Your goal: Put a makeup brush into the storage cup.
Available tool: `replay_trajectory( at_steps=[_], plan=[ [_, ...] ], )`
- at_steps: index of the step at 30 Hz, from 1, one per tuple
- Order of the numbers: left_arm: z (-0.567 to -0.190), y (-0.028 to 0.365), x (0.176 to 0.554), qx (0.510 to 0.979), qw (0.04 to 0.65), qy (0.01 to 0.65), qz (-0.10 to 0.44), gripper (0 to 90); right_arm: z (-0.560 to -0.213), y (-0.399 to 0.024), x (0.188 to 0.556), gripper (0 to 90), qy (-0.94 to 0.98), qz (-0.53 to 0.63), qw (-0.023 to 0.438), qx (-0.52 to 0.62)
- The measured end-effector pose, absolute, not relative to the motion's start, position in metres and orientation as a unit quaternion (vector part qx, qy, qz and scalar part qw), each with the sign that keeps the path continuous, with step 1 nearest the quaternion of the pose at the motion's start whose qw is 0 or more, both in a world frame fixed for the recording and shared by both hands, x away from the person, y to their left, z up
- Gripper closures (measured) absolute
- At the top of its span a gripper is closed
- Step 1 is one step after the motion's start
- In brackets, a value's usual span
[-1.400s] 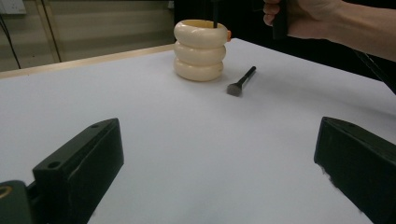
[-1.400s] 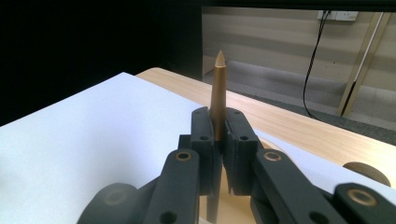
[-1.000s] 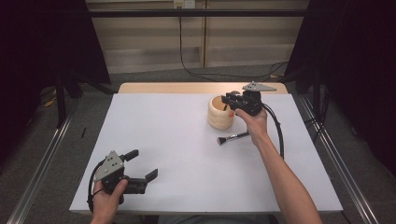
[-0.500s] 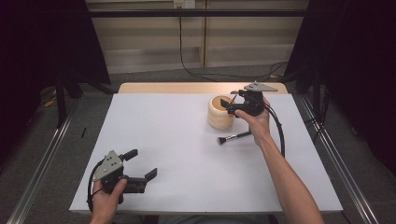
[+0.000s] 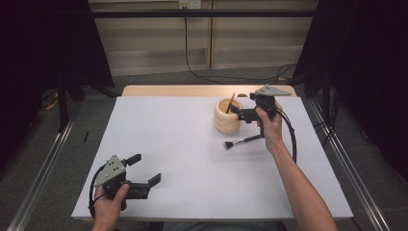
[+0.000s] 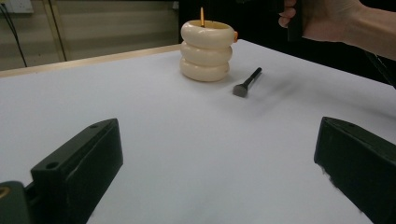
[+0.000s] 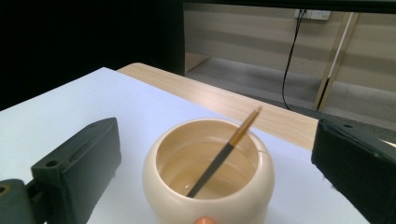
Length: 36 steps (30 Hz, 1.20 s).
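Observation:
A cream ribbed pot [image 5: 227, 115] stands at the far right of the white table top. A thin brush [image 7: 224, 154] with a dark shaft and an orange-tan end leans inside it, free of any jaw. My right gripper [image 5: 236, 112] hangs just right of the pot rim and faces it. Its jaws have just been opening and stand open, with the pot [image 7: 208, 186] below and beyond them. A short black brush [image 5: 243, 141] lies flat in front of the pot. My left gripper [image 5: 145, 168] rests open near the front left, with nothing between its jaws [image 6: 215, 172].
The white sheet [image 5: 192, 159] covers the table, and a strip of bare wood [image 5: 183, 90] shows along the far edge. Metal rails [image 5: 43, 168] run down both sides. A black cable loops from the right gripper over the person's forearm [image 5: 298, 178].
The right gripper's jaws have spread wide and drawn back a little from over the pot. The thin brush now leans in the pot on its own. The left gripper has stayed put.

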<state>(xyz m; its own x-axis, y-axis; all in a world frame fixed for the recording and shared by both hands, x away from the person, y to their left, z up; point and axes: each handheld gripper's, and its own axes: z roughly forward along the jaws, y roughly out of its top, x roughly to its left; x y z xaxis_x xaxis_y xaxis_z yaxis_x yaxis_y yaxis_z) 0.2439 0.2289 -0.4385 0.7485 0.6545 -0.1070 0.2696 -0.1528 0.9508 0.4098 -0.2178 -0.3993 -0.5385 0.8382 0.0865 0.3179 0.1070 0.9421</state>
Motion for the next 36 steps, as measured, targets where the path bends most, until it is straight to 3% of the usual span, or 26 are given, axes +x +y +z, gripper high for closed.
replay_trajectory(
  at_steps=[36],
  plan=[
    [-0.435,0.231,0.241,0.735,0.575,0.311,0.178,1.3,-0.4,-0.253,0.333,0.0,0.685,0.544,0.269,0.403]
  ],
)
